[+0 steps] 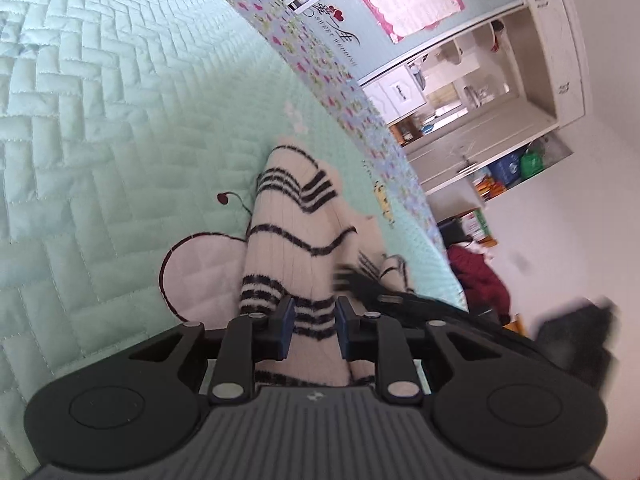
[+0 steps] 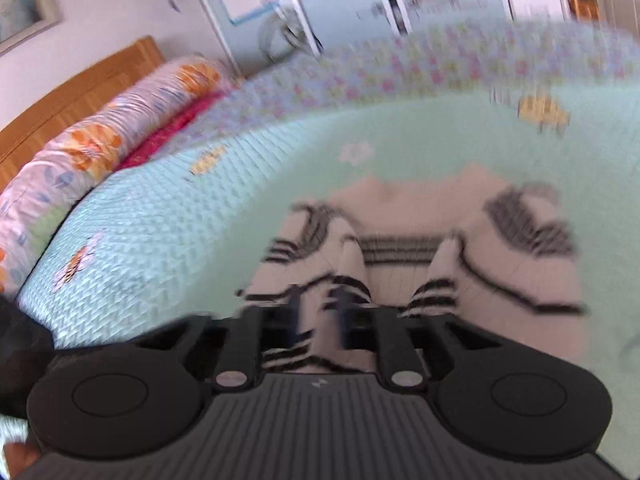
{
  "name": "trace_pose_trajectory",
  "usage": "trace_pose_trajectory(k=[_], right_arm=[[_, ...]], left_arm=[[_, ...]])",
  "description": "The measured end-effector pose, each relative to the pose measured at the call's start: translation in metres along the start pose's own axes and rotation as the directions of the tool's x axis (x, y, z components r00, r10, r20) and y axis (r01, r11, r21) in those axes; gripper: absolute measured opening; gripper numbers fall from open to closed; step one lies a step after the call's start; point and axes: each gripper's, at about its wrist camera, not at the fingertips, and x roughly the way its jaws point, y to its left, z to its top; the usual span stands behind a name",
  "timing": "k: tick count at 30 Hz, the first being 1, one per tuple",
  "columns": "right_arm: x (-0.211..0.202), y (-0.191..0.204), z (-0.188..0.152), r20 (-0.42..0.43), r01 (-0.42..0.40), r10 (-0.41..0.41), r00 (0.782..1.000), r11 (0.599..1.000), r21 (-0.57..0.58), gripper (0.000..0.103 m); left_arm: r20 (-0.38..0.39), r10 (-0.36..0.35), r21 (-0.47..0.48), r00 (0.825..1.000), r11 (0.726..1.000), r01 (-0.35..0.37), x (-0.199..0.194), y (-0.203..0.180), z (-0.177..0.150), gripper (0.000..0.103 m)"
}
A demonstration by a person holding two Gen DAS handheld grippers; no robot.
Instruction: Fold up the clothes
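cream knit with black stripes, the sweater lies on the mint quilted bed cover, bunched into a ridge that runs from the centre of the left wrist view down to 6 o'clock. in the right wrist view the sweater is spread wider, its two striped sleeves drawn in toward the middle and a plain cream panel beyond them at 12 o'clock. the left hand-held gripper has its blue-padded fingers standing slightly apart on either side of a striped fold, with a gap between pads and knit, so it is not clamping the cloth. the right hand-held gripper is blurred by motion; striped knit sits between its fingers, and its jaws are drawn in tight on that fold. in the left wrist view the right hand-held gripper also shows as a dark smeared shape at 4 o'clock, at the sweater's edge. a floral border edges the cover toward 1 o'clock. a patterned bolster pillow lies at 9 o'clock in the right wrist view against a wooden headboard. a white wardrobe with open shelves stands at 2 o'clock in the left wrist view.
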Motion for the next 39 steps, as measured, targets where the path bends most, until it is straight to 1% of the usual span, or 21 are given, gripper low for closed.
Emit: trace_pose_trajectory(k=[1,2,7,8,9,11,13,14,16,17,19,20,21,25,26,28,29,31,33,37,39], right_arm=[[0.013,-0.003,-0.003,-0.014,0.001,-0.001,1.000,1.000,0.013,0.000],[0.015,-0.002,-0.004,-0.002,-0.002,0.002,1.000,1.000,0.013,0.000],[0.000,0.015,-0.002,0.009,0.050,-0.050,0.999,0.995,-0.090,0.000],[-0.006,0.016,-0.001,0.032,0.051,-0.049,0.998,0.995,-0.087,0.000],[-0.012,0.016,0.001,0.061,0.044,-0.040,0.997,0.996,-0.073,0.004],[-0.014,0.013,0.008,0.097,0.019,-0.014,0.995,0.999,-0.046,0.004],[0.005,0.007,0.012,0.026,0.010,-0.010,1.000,1.000,-0.027,0.004],[0.020,0.003,0.013,-0.047,0.015,-0.016,0.999,1.000,-0.024,0.002],[0.023,-0.007,0.015,-0.053,-0.032,0.033,0.998,0.999,0.021,0.000],[0.013,-0.013,0.019,-0.031,-0.069,0.071,0.997,0.996,0.060,0.004],[-0.023,-0.029,0.021,0.106,-0.143,0.132,0.985,0.985,0.096,0.005],[-0.043,-0.041,0.021,0.181,-0.148,0.126,0.975,0.982,0.117,0.005],[-0.062,-0.057,0.019,0.247,-0.135,0.093,0.964,0.978,0.160,0.005],[-0.088,-0.118,0.010,0.348,-0.088,-0.038,0.937,0.937,0.337,0.005],[-0.084,-0.129,0.008,0.345,-0.098,-0.038,0.938,0.925,0.368,0.005],[-0.062,-0.136,0.008,0.317,-0.139,0.010,0.948,0.913,0.385,0.005],[-0.049,-0.131,0.010,0.291,-0.132,0.020,0.957,0.920,0.369,0.005],[-0.019,-0.118,0.008,0.178,-0.042,-0.011,0.984,0.956,0.291,0.001],[-0.014,-0.109,0.001,0.189,-0.026,-0.022,0.982,0.968,0.251,0.000],[-0.019,-0.119,0.000,0.170,-0.099,0.055,0.984,0.959,0.266,0.000],[-0.025,-0.118,0.004,0.175,-0.096,0.050,0.983,0.959,0.266,0.000]], left_arm=[[0.000,0.012,0.013,1.000,1.000,-0.012,0.001,-0.001,0.000,0.022],[0.000,0.015,0.017,1.000,1.000,-0.015,0.001,-0.001,0.000,0.023],[0.001,0.003,0.001,1.000,1.000,-0.003,0.006,0.004,0.000,0.023],[0.002,0.002,0.000,1.000,1.000,-0.002,0.007,0.005,0.000,0.023],[0.003,0.003,0.000,1.000,1.000,-0.003,0.007,0.005,0.000,0.023],[0.004,0.005,0.005,1.000,1.000,-0.005,0.007,0.004,0.000,0.023],[0.006,0.012,0.019,1.000,1.000,-0.012,0.008,0.002,-0.001,0.023],[0.006,0.018,0.031,1.000,0.999,-0.018,0.008,0.001,-0.002,0.023],[0.010,0.026,0.052,1.000,0.998,-0.026,0.009,-0.002,-0.002,0.023],[0.011,0.029,0.059,1.000,0.998,-0.029,0.009,-0.004,-0.002,0.023],[0.011,0.031,0.062,0.999,0.998,-0.032,0.011,-0.005,-0.001,0.023],[0.011,0.031,0.059,0.999,0.998,-0.032,0.011,-0.004,-0.001,0.023],[0.010,0.031,0.055,0.999,0.998,-0.031,0.012,-0.002,-0.002,0.023],[0.014,0.027,0.046,1.000,0.999,-0.027,0.014,0.001,-0.003,0.023],[0.015,0.030,0.055,0.999,0.998,-0.031,0.014,0.000,-0.004,0.023],[0.020,0.039,0.081,0.999,0.996,-0.041,0.015,-0.002,-0.005,0.023],[0.023,0.046,0.097,0.999,0.994,-0.048,0.016,-0.004,-0.006,0.023],[0.030,0.059,0.123,0.998,0.990,-0.063,0.018,-0.008,-0.008,0.023],[0.041,0.065,0.144,0.997,0.987,-0.070,0.019,-0.010,-0.011,0.023],[0.053,0.071,0.170,0.996,0.982,-0.079,0.021,-0.010,-0.013,0.023],[0.058,0.072,0.179,0.996,0.980,-0.081,0.022,-0.010,-0.014,0.023]])
